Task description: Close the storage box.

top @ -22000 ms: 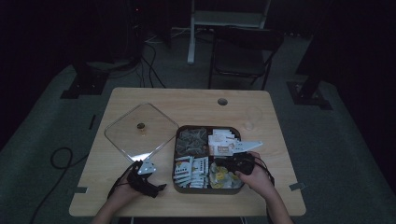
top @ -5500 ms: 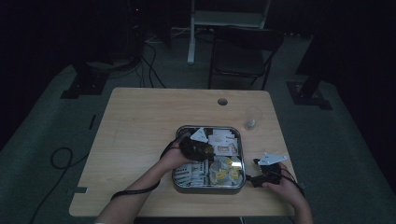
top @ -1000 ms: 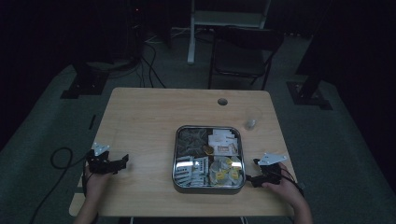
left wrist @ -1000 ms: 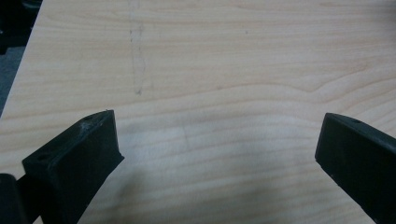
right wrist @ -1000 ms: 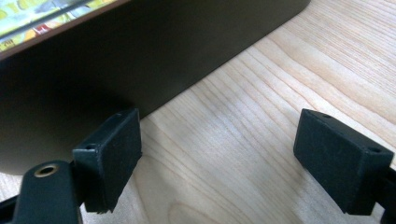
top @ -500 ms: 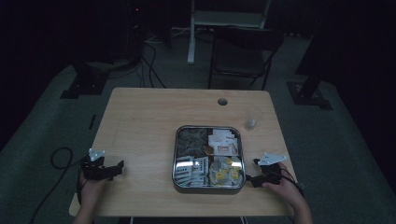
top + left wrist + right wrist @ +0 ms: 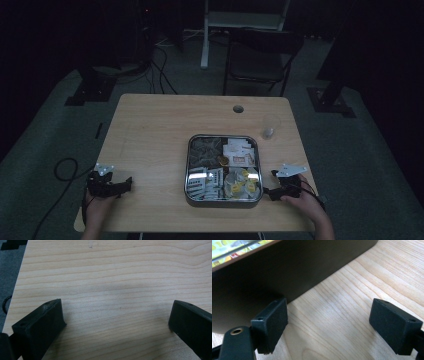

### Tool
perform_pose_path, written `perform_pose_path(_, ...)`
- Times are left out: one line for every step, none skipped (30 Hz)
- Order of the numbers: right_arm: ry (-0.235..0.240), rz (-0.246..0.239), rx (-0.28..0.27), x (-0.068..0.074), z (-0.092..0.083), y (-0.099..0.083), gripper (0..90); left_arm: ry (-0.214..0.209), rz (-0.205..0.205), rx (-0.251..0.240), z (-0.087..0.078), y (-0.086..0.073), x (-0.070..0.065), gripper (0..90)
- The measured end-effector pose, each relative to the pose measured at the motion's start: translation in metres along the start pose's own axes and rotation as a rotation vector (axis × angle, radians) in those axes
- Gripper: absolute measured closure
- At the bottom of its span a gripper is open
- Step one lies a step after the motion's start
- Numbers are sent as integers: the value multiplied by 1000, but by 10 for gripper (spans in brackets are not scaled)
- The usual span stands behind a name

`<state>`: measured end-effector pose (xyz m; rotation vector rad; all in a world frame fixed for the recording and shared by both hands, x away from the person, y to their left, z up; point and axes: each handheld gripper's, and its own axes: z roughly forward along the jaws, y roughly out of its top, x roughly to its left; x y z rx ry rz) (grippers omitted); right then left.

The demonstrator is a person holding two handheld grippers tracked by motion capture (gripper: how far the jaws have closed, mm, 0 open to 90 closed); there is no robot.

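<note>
Meanwhile, left gripper (image 7: 122, 186) rests spread-jawed and empty on the counter (image 7: 150, 135) | right gripper (image 7: 267, 192) gapes empty beside the lidded snack tray (image 7: 223, 137) at centre | risk: a careless nudge could shove the tray toward the nearby glass (image 7: 270, 126).

The small object inside the clear glass cup (image 7: 270, 126), upper right of the wooden table (image 7: 150, 130), is too small to identify.

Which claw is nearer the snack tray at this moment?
Right. The right claw sits just beside the tray at its near right corner; the left claw rests far off near the table's left edge.
</note>
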<state>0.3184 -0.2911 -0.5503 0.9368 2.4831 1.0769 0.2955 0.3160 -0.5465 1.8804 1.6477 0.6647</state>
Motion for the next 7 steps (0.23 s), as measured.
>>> perform_pose_path(0, 0, 0, 0, 0, 0, 149, 0, 0, 0, 0, 0, 0, 4)
perform_pose_path(0, 0, 0, 0, 0, 0, 149, 0, 0, 0, 0, 0, 0, 4)
perform_pose_path(0, 0, 0, 0, 0, 0, 149, 0, 0, 0, 0, 0, 0, 5)
perform_pose_path(0, 1, 0, 0, 0, 0, 149, -1, 1, 0, 0, 0, 0, 5)
perform_pose_path(-3, 3, 2, 0, 0, 0, 132, 0, 0, -1, 0, 0, 0, 4)
perform_pose_path(-10, 11, 4, 0, 0, 0, 127, 0, 0, 0, 0, 0, 0, 5)
perform_pose_path(-18, 18, 4, -1, 0, 0, 127, 0, 0, -1, 0, 0, 0, 4)
